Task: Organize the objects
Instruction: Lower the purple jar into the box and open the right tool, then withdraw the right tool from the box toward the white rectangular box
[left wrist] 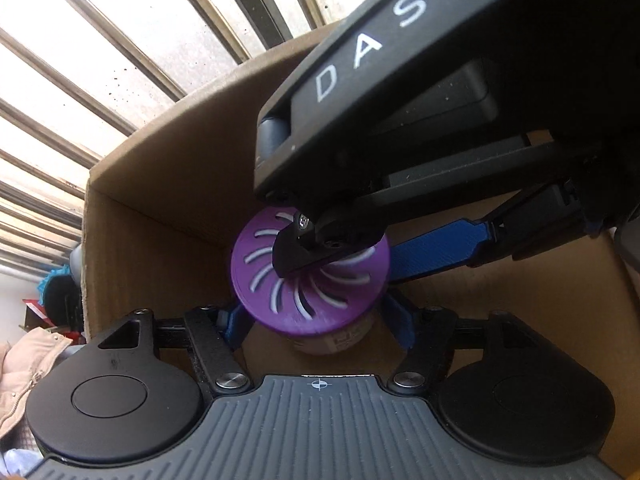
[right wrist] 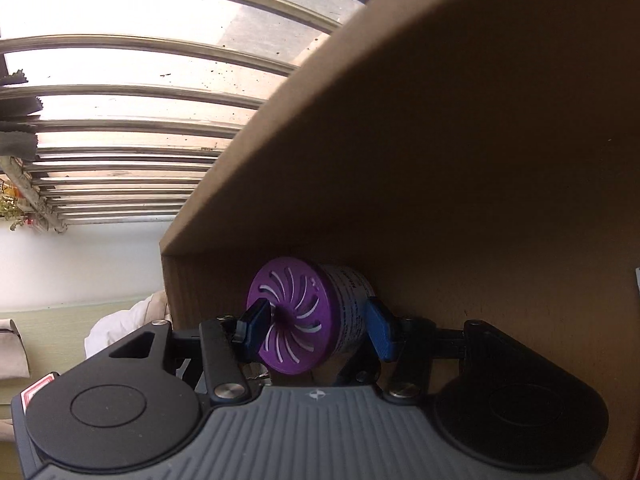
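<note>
Item: purple-lidded canister (right wrist: 308, 316), low centre of both frames, inside the cardboard box (right wrist: 460, 160). We judge its long axis to run between the right gripper (right wrist: 316, 326) pads; one pad sits on the slotted lid face, the other at the far end, clamped. Our left gripper (left wrist: 318, 322) stands apart, its blue fingers (left wrist: 234, 322) flanking the canister body without visible contact. The right is therefore the holding tool; release into the box looks next.

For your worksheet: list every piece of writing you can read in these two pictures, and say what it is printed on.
"DAS": white letters on the right gripper body, left wrist view.
Dark print on the purple-lidded container label: too blurred to read.
Red-and-white sticker on the right gripper: unreadable.
</note>
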{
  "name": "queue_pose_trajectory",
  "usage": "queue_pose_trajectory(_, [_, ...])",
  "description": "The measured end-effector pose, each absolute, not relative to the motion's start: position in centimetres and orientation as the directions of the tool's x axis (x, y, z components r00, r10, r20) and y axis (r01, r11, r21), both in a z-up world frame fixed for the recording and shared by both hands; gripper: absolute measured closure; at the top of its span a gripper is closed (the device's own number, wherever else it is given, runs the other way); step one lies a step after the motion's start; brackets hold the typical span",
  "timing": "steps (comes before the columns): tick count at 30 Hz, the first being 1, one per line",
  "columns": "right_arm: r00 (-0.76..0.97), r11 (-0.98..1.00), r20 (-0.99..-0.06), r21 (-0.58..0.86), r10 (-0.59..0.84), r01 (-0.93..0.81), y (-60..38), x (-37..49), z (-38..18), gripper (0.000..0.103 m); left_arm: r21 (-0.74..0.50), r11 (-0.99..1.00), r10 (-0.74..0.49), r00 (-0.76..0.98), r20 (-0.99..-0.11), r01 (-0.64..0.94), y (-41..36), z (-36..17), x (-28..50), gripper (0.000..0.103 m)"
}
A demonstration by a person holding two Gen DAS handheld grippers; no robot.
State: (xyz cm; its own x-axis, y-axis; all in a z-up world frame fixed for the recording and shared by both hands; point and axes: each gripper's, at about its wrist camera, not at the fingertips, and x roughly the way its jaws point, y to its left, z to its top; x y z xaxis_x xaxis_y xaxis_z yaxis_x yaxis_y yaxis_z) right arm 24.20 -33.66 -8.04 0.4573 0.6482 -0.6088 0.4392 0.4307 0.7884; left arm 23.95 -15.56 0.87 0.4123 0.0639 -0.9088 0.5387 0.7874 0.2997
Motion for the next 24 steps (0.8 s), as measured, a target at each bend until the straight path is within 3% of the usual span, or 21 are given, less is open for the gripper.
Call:
queue_pose_trajectory(3, [0.465, 0.420, -0.601, 0.794, 0.651, 0.439, -33.4, 24.1, -8.3, 0.047, 0.299, 0.784, 0.061, 0.412, -0.909, 0.544, -15.0, 1.0, 23.6, 0.021])
queue_pose_trajectory(13, [0.517, 0.442, -0.614, 0.789, 0.597, 0.426, -33.6, 21.3, -5.4, 0.047, 0.313, 0.771, 0.032, 0.456, -0.889, 0.554, -12.2, 4.3, 20.1, 0.017])
queue_pose_trajectory(20, [0.625, 0.493, -0.609, 0.784, 0.488, 0.378, -32.9, 15.5, 1.2, 0.047, 0.285, 0.792, -0.056, 0.529, -0.847, 0.540, -7.2, 10.9, 14.4, 0.015])
queue_pose_trajectory(24, [0.712, 0.514, -0.552, 0.801, 0.434, 0.308, -31.1, 10.1, 5.9, 0.045, 0.235, 0.827, -0.122, 0.572, -0.811, 0.510, -3.0, 16.5, 8.1, 0.010])
